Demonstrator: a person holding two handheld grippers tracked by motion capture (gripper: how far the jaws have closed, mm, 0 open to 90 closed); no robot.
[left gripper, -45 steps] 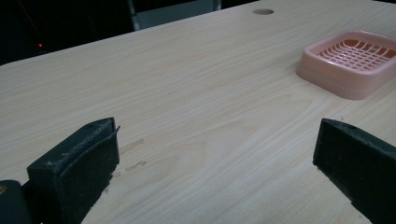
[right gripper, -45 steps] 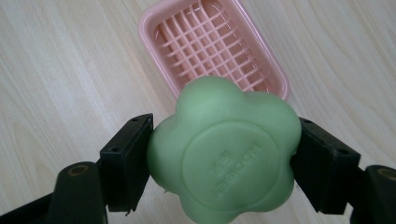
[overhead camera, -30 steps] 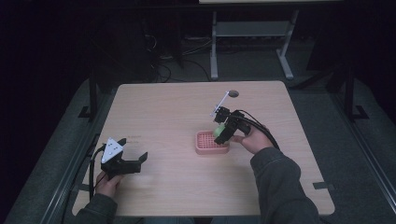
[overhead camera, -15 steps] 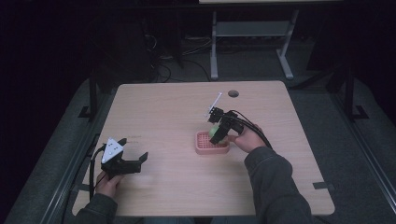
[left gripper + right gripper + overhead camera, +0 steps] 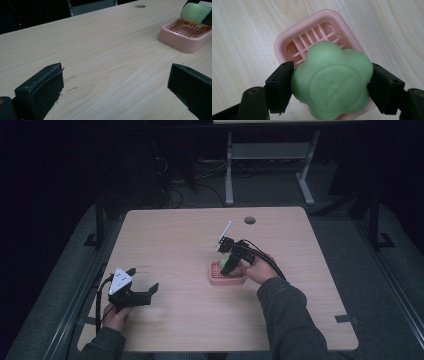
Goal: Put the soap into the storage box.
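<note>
The right gripper (image 5: 332,85) is clamped on a green soap bar (image 5: 332,82), its 2 black jaws pressing opposite sides of it, and holds it just above a pink soap dish (image 5: 287,45) near the middle of the wooden table (image 5: 175,240). From the left gripper view the bar hangs over the dish's far end, apparently not touching it. My guess is that this is the placing step: the soap is about to go into the dish. The next move would call for lowering it squarely inside the rim, then easing the jaws apart so it settles flat.

The soap is flower-shaped with rounded lobes, waxy and smooth, with a raised round disc bearing stamped lettering too small to read. The dish is glossy plastic, a rounded rectangle with a slatted grid floor. The table has pale wood grain and a round hole near its far edge.

The left gripper (image 5: 131,292) rests near the table's front left corner, jaws spread wide and holding nothing.
</note>
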